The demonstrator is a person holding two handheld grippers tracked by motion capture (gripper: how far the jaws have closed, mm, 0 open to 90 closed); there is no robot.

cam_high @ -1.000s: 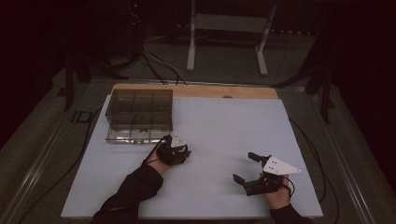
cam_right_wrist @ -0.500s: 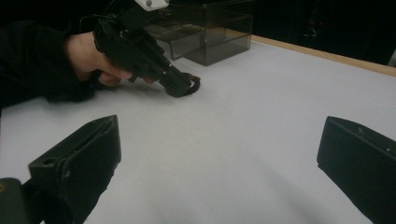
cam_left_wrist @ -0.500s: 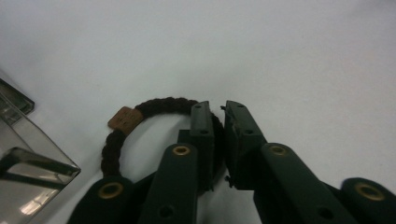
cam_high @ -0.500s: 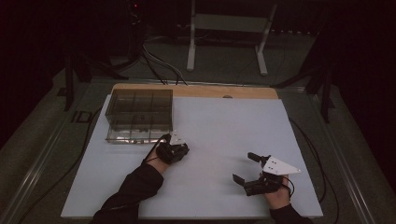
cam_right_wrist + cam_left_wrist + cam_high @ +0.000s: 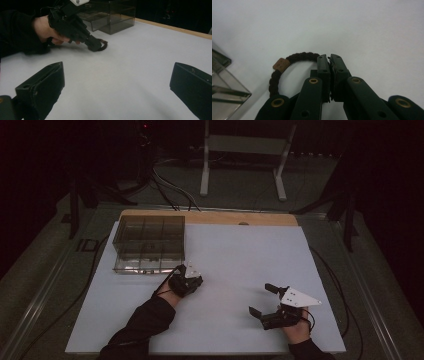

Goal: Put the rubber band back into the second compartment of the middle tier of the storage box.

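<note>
A dark brown braided hair band [image 5: 294,57] with a small tan tag lies on the white board beside the clear box. My left gripper [image 5: 329,56] is shut on the band's far side, its jaws having just been closing, tips pressed together with the cord pinched between them. In the high view the left gripper [image 5: 192,281] sits just below the box's near right corner. From the right gripper view, the left gripper [image 5: 95,46] touches the band [image 5: 103,45] on the board. My right gripper [image 5: 261,300] rests near the front right, open [image 5: 117,82], with nothing between its fingers.
A clear compartmented box [image 5: 148,242] stands at the board's back left; its corner [image 5: 222,85] is close to the band. A wooden strip [image 5: 210,217] lines the board's far edge. A white stand [image 5: 245,150] and cables [image 5: 170,190] lie beyond the board.
</note>
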